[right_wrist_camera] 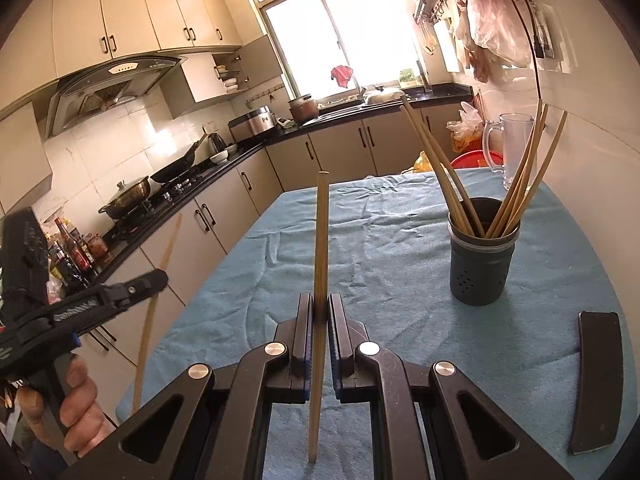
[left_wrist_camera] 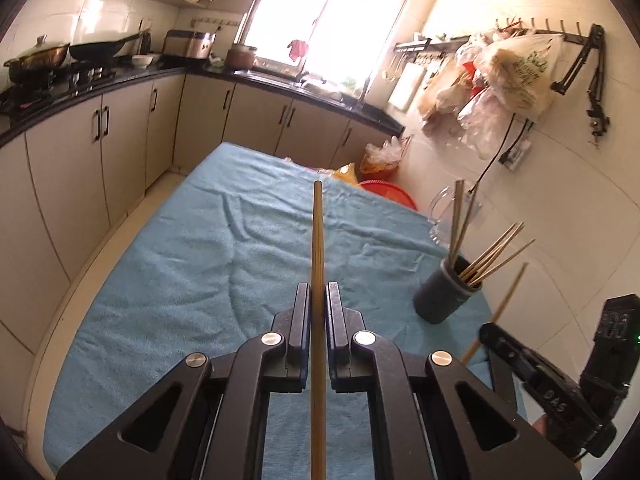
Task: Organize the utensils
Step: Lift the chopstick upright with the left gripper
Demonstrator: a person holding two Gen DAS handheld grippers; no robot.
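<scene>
The left tongs (left_wrist_camera: 318, 300) are closed on one wooden chopstick (left_wrist_camera: 317, 240). This chopstick runs straight forward between the two jaws, and its far end stands out over the blue towel (left_wrist_camera: 200, 260) that covers the worktop. The right tongs (right_wrist_camera: 320, 312) are also closed, and they grip a second chopstick (right_wrist_camera: 321, 232). This one stands nearly upright between the jaws, with its top end above them and its lower end hanging below them.

A dark round holder (right_wrist_camera: 482, 264) stands on the towel toward the right side of the worktop. Several other chopsticks (right_wrist_camera: 520, 184) already stand in it and lean outward in different directions. A clear glass jug (right_wrist_camera: 510, 148) stands behind the holder, near the white wall. A flat black object (right_wrist_camera: 596, 380) lies on the towel, near the holder on the side toward the camera.

In the right wrist view a person's hand (right_wrist_camera: 76, 408) holds the handle of the left tongs. Both held chopsticks are well apart from the holder.
</scene>
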